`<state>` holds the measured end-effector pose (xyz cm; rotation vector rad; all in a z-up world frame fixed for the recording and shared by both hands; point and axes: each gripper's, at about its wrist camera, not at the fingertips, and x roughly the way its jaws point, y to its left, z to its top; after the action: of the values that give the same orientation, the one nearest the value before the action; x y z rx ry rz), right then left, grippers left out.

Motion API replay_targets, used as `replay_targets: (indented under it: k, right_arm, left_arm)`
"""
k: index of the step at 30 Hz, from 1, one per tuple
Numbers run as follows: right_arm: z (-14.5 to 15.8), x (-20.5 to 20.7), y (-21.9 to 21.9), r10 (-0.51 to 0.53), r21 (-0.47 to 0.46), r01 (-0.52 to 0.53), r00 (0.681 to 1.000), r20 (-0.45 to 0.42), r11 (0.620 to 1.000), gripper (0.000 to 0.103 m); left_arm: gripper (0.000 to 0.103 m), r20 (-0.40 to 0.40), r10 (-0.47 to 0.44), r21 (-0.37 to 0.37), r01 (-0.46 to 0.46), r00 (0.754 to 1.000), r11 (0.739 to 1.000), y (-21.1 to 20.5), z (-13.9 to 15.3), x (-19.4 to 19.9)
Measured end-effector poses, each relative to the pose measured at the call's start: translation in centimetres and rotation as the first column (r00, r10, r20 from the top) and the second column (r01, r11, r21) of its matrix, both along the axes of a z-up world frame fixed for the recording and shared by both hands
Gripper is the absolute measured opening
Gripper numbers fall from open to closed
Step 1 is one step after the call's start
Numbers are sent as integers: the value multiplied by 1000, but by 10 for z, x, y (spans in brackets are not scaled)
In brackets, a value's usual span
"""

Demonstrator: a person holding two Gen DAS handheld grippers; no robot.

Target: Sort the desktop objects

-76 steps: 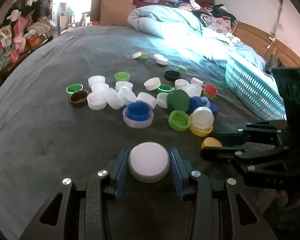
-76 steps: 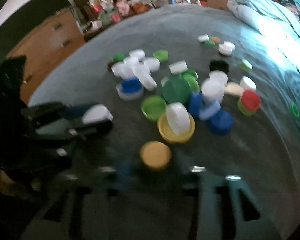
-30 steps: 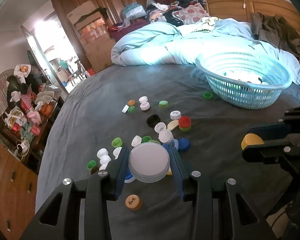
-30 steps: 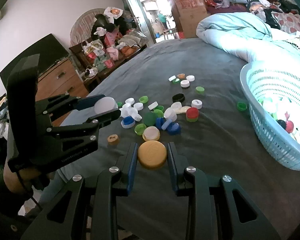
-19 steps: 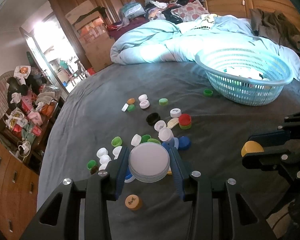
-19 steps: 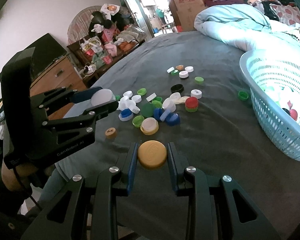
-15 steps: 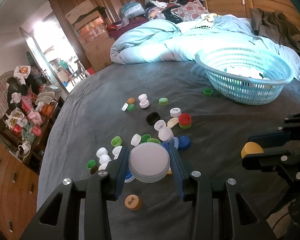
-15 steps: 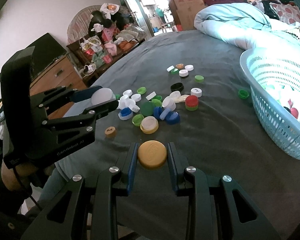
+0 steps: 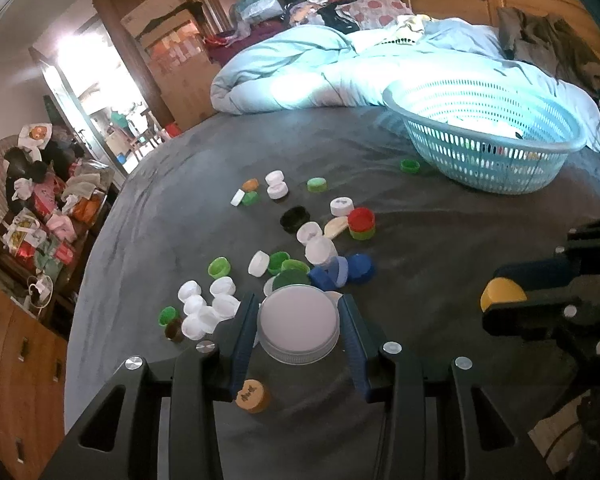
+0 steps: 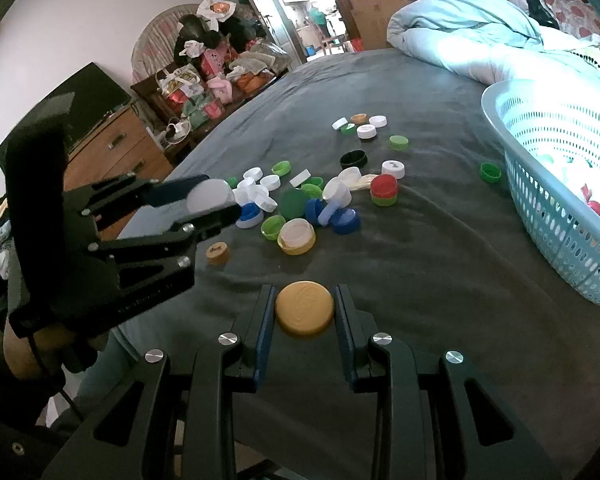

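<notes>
Left wrist view: each gripper clamps one bottle cap above a dark grey bed.
Left gripper [image 9: 299,326] holds a white lid [image 9: 298,322]; right gripper [image 10: 304,308] holds a yellow cap [image 10: 304,307]. Loose caps [image 9: 320,248] lie near the blue basket [image 9: 484,148].

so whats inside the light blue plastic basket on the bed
Inside the light blue perforated plastic basket, the right wrist view shows a red piece and pale shapes behind the wall; glare and the near wall hide the rest.
</notes>
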<state>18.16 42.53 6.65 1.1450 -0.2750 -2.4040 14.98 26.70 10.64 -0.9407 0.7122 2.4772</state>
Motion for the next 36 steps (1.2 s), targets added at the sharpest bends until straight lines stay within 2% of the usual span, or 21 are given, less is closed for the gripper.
replay_targets:
  k: [15,27,36]
  right_arm:
    - [12,-19,48,-104,-11,104,994,-19,995,26]
    - [7,-23,67,-126,-21,126,992,-1,992,26]
    - [18,-27,81,-142,-30,141,989,-31,990,26]
  left_arm:
    - [44,67,-16,5,16,998,1000,10,-16,-9]
    - [44,105,-39,4,39,994,999,22,-27,-14]
    - [44,105,-68,17,67,992,998,38,-21,-20]
